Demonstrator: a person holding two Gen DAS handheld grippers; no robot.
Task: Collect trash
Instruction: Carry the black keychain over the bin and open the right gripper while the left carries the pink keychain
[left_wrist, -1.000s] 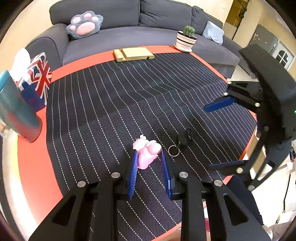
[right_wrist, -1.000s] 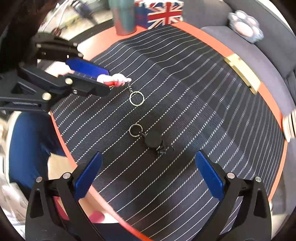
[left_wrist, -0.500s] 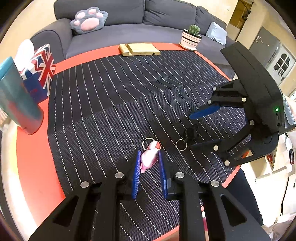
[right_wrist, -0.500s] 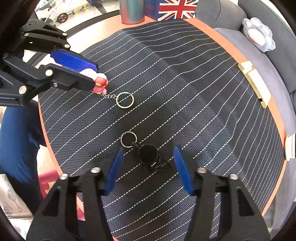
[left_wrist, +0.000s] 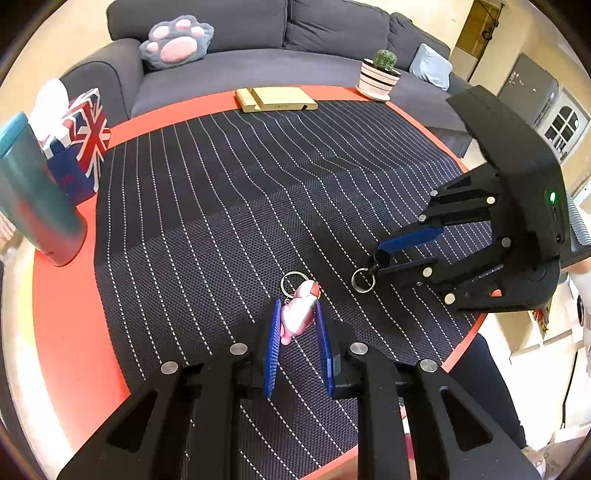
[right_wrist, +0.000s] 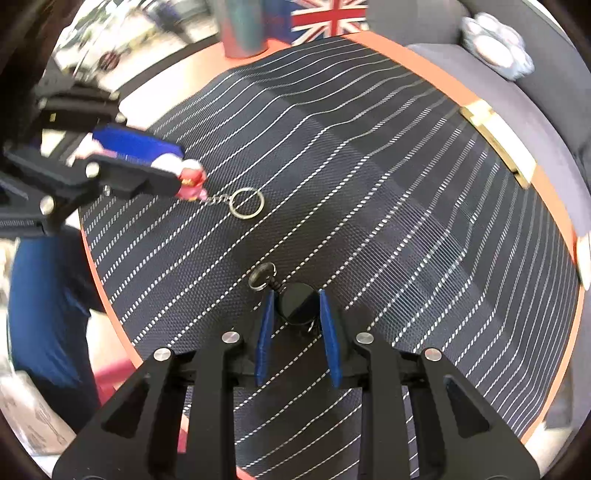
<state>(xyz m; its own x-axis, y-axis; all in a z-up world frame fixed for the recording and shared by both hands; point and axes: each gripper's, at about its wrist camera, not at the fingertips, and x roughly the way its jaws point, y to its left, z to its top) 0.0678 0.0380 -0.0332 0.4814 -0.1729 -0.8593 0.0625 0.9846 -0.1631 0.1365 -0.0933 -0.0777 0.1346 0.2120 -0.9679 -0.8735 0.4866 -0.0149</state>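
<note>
The right gripper (right_wrist: 295, 314), wide open a second ago, has just been closing and now clamps the black badge reel (right_wrist: 297, 303), its ring pointing to eleven o'clock. The left gripper (left_wrist: 297, 325) has tightened on the pink keychain figure (left_wrist: 299, 309), whose ring (left_wrist: 293, 282) now lies at twelve o'clock.

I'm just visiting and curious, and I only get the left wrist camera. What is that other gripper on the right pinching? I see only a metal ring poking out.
Observer: In the right wrist view, the right gripper has its jaws shut on a black round reel; the metal ring is attached to it.
Operator: And the pink toy nearer me, is its ring loose?
Observer: No, a short chain joins the pink keychain to its key ring.
</note>
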